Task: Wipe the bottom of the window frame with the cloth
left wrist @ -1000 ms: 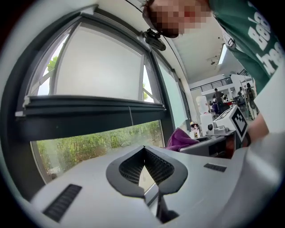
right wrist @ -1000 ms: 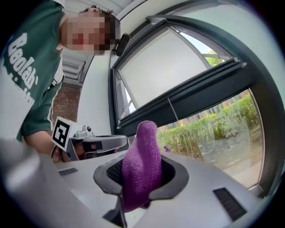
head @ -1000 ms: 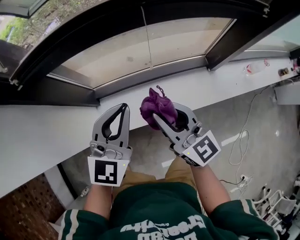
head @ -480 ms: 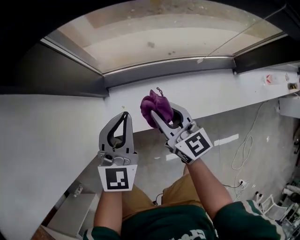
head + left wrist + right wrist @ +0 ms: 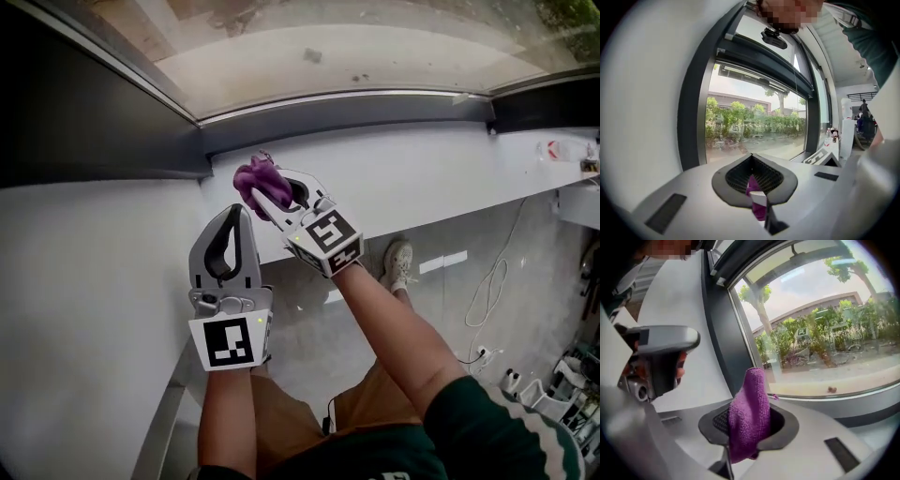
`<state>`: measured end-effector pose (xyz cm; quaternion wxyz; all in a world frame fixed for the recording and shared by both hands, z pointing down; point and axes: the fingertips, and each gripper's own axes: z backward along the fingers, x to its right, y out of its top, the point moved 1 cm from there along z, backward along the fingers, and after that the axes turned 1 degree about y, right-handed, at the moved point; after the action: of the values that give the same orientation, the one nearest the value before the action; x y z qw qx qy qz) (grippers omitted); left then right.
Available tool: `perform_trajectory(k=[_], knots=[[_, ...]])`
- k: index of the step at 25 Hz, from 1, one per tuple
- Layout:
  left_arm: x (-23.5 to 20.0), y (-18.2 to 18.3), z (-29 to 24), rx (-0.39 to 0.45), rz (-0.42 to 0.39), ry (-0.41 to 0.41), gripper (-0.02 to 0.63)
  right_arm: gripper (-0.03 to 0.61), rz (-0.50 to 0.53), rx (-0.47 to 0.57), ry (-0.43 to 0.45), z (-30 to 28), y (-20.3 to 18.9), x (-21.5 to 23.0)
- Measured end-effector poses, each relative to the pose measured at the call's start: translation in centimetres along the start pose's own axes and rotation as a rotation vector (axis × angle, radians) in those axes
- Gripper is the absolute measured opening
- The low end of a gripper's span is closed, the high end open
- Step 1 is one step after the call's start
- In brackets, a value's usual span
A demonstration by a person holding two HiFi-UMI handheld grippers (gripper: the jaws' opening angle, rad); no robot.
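Cloth [image 5: 251, 175] reaches the frame [image 5: 347, 108] corner.
The right claw [image 5: 267, 187], pinching the cloth, has shifted up-left of centre, close to the frame's bottom; wiping looks ready to begin. The left claw [image 5: 236, 214] is pressed together, empty.

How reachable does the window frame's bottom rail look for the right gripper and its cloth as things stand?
Probably yes. The right gripper, shut on the purple cloth, hangs over the white sill just short of the dark bottom rail, with nothing between them; the left gripper is clear of that path.
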<state>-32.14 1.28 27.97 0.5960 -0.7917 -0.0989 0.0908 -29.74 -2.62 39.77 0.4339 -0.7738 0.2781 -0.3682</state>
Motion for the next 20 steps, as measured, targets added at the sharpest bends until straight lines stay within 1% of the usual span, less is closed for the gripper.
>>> perform_trajectory(k=[3, 6, 9, 11, 15, 18, 20], knots=[[-0.6, -1.7, -0.6, -0.003, 0.016, 0.021, 0.008, 0.1, 0.001, -0.042, 0.012, -2.9, -2.6, 0.2], [-1.5, -3.2, -1.2, -0.025, -0.026, 0.039, 0.008, 0.1, 0.005, -0.071, 0.022, -5.1, -4.2, 0.6], [-2.8, -5.0, -1.4, -0.047, 0.006, 0.076, 0.008, 0.1, 0.016, -0.097, 0.024, -6.8, -5.6, 0.7], [-3.4, -5.8, -1.5, -0.052, 0.019, 0.09, 0.008, 0.1, 0.032, -0.11, 0.029, -7.7, -6.1, 0.6], [-3.8, -6.7, -1.8, -0.057, 0.008, 0.111, 0.008, 0.1, 0.072, -0.14, 0.035, -8.9, -6.8, 0.7], [-4.1, -7.6, -2.2, -0.078, -0.011, 0.112, 0.008, 0.1, 0.083, -0.15, 0.037, -9.9, -7.0, 1.0], [-4.3, -8.2, -2.5, -0.085, -0.008, 0.114, 0.008, 0.1, 0.089, -0.158, 0.039, -10.5, -7.3, 1.2]])
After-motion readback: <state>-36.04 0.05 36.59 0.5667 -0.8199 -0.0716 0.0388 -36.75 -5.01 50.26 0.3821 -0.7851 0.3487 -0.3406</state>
